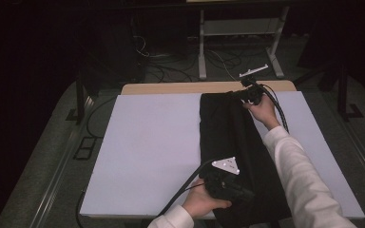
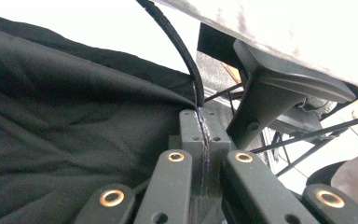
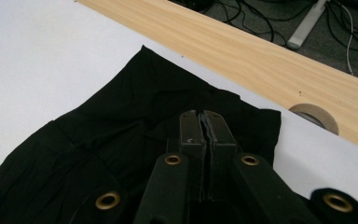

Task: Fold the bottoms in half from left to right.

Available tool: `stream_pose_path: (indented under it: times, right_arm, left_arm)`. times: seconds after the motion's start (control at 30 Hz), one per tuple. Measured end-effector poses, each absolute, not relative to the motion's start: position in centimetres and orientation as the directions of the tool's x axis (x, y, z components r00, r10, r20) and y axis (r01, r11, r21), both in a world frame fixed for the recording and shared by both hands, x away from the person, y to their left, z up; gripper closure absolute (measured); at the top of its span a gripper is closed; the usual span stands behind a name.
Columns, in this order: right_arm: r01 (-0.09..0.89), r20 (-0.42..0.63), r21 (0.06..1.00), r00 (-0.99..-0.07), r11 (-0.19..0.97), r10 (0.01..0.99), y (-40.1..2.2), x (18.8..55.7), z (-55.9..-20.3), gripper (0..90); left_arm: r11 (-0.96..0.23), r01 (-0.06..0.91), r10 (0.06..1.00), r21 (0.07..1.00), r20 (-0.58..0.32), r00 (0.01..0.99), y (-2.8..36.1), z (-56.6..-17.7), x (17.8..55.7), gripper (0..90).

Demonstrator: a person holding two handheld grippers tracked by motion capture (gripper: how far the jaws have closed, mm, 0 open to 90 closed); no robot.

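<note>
Because the black garment (image 1: 237, 156) lies as one long strip running from the near edge of the worktop (image 1: 147, 142) to its far edge, everything you do next turns on that long axis, and you already have a hand-held gripper at each end of it. Your right hand-held gripper (image 1: 248, 94) sits at the garment's far end, close to the bare wooden strip (image 3: 270, 60) beyond the white surface; in the right gripper view its jaws stand pressed together with black cloth bunched around their tips, so it looks clamped on the garment's far hem. Your left hand-held gripper (image 1: 233, 186) sits at the garment's near end, toward the left edge of the cloth; in the left gripper view its jaws are likewise together, with a thin dark fold running between them, though the view is dim enough that I would only say it probably pinches the garment's edge. The garment lies right of the worktop's middle, with the bare white area to the garment's left. By count: one garment, two hand-held grippers, two hands, one worktop, and one roll of tape (image 3: 314, 116) just beyond the garment's far corner.
</note>
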State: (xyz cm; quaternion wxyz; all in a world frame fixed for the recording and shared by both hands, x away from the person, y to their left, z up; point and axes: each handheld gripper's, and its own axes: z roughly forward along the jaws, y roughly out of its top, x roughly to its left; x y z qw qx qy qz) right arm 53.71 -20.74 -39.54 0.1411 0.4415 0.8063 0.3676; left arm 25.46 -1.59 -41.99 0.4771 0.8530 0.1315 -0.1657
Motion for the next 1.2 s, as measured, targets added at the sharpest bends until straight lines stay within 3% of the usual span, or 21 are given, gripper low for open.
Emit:
stream_pose_path:
  times: [1.2]
  right_arm:
    - [0.607,0.066,0.695,-0.587,0.385,0.807,-22.9,54.8,-40.4,86.7]
  left_arm:
    - [-0.511,0.404,0.057,0.758,-0.44,0.896,-8.4,-43.3,26.4,88.9]
